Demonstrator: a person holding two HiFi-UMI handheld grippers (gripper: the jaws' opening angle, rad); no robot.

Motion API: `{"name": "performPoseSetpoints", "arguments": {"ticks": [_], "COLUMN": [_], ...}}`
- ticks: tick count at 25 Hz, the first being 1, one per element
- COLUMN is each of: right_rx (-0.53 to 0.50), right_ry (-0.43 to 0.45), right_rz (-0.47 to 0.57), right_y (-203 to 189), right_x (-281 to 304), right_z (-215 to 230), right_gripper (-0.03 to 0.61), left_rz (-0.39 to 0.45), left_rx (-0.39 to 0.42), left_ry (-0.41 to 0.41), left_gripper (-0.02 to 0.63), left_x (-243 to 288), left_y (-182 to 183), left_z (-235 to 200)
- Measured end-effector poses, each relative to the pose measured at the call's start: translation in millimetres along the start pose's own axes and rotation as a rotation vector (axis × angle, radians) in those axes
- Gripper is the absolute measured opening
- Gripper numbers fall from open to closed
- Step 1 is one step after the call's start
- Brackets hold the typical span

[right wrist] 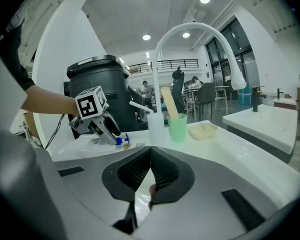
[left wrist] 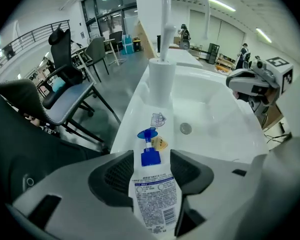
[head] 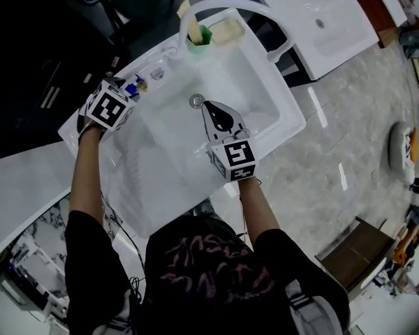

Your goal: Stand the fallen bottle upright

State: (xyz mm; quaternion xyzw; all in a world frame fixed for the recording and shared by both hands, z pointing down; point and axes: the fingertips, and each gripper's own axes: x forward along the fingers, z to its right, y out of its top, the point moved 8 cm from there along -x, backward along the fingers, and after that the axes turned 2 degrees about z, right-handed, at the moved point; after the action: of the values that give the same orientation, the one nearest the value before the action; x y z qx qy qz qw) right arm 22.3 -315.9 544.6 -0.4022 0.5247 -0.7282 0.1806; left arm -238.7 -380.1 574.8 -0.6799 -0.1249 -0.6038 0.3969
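Here the white plastic bottle [left wrist: 154, 194] with a blue pump cap lies flat on the left rim of the glossy white sink [head: 290, 121]. Its long axis runs along that rim, and the cap points toward the sink's end where the curved white tap [head: 230, 5] rises. The left hand-held gripper [left wrist: 151, 156] straddles the bottle, its ribbed black pads spread wide on either side and not pressing. Over the sink's basin, the right hand-held gripper [right wrist: 150, 149] has its pads closed together, holding nothing.
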Motion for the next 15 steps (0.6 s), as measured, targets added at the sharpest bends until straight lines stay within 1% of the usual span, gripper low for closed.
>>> {"name": "performPoseSetpoints", "arguments": {"ticks": [4, 7, 10, 11, 12, 15], "right_rx": [0.007, 0.008, 0.004, -0.002, -0.008, -0.011], "right_ry": [-0.007, -0.012, -0.014, -0.015, -0.015, -0.014], "right_rz": [-0.017, -0.02, -0.022, -0.027, -0.031, -0.041], "right_y": [-6.5, -7.4, -8.0, -8.6, -9.4, -12.0], "right_x": [2.5, 5.2, 6.0, 6.1, 6.0, 5.0], "right_z": [3.9, 6.5, 7.4, 7.6, 7.8, 8.1], "right_gripper": [0.014, 0.014, 0.014, 0.014, 0.014, 0.014], "left_rz": [-0.047, -0.087, -0.122, -0.131, -0.137, -0.131], "left_rx": [-0.006, -0.004, 0.018, 0.025, 0.032, 0.044], "left_ry": [-0.021, -0.062, -0.084, -0.085, -0.085, -0.085], "left_gripper": [0.224, 0.201, 0.19, 0.162, 0.147, 0.143], "left_x": [12.9, 22.0, 26.8, 27.4, 27.4, 26.2], "left_y": [6.5, 10.6, 13.7, 14.3, 14.6, 14.0], "left_z": [-4.0, -4.5, -6.1, -7.1, -7.7, -7.8]}}
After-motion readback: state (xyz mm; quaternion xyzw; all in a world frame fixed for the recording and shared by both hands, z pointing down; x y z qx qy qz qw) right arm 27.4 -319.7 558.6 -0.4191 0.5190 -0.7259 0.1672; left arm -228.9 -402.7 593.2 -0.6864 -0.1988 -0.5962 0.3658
